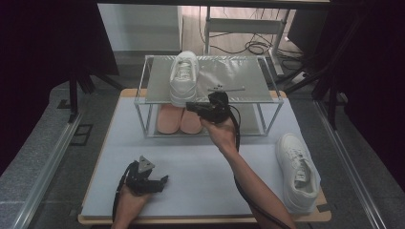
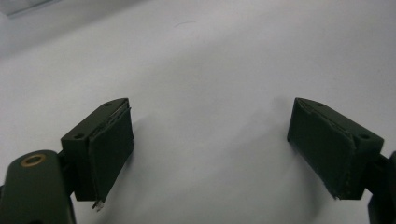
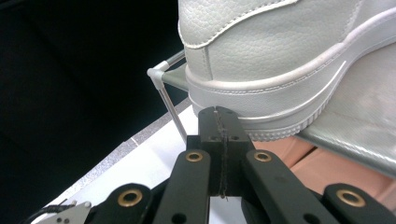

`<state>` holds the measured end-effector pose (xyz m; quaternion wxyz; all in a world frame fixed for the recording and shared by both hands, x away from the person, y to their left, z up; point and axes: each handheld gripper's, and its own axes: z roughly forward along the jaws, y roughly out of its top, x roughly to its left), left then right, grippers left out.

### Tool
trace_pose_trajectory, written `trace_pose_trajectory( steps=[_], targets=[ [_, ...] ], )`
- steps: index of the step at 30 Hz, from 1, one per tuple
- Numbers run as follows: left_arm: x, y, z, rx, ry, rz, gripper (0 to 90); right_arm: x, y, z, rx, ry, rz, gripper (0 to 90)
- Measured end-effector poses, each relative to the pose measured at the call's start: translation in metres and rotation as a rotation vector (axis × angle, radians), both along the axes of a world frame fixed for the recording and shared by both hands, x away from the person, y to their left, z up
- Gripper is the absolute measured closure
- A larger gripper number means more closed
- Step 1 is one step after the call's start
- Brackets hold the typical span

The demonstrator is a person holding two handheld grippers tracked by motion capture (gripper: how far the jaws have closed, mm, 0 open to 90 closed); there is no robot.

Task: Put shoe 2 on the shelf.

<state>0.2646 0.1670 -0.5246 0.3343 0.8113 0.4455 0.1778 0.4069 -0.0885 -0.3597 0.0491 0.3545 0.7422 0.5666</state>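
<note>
At frame centre, the right gripper (image 1: pixel 191 107), jaws pressed together on nothing, sat at the heel of the white shoe (image 1: pixel 183 78) on the shelf (image 1: pixel 248 78). Lower left, the left gripper (image 1: pixel 162 182) gaped wide, well away.

Pale grey-topped bench (image 1: pixel 200 167) with wooden edge, small metal-framed shelf rack (image 1: pixel 248 78) with silver top standing at its far middle, one white leather sneaker (image 1: pixel 183 76) on the rack's top, pinkish soles (image 1: pixel 179 121) beneath it, second white sneaker (image 1: pixel 296 169) lying at the bench's near right corner
</note>
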Motion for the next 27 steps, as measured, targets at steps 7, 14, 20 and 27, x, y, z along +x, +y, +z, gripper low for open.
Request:
trace_pose_trajectory(
  steps=[7, 14, 20, 27],
  targets=[
    [0.0, 0.0, 0.0, 0.002, -0.001, 0.0, 14.6, 0.006, 0.007, -0.001, 0.013, 0.004, 0.005, 90.0],
    [0.0, 0.0, 0.0, 0.004, -0.004, 0.0, 14.6, 0.002, 0.01, 0.002, -0.037, -0.039, -0.021, 90.0],
    [0.0, 0.0, 0.0, 0.003, -0.004, 0.0, 14.7, 0.005, 0.002, 0.003, -0.049, -0.032, -0.047, 90.0],
    [-0.001, 0.0, 0.0, 0.005, -0.003, 0.0, 14.7, 0.007, -0.001, 0.002, -0.037, -0.029, -0.056, 90.0]
  ],
)
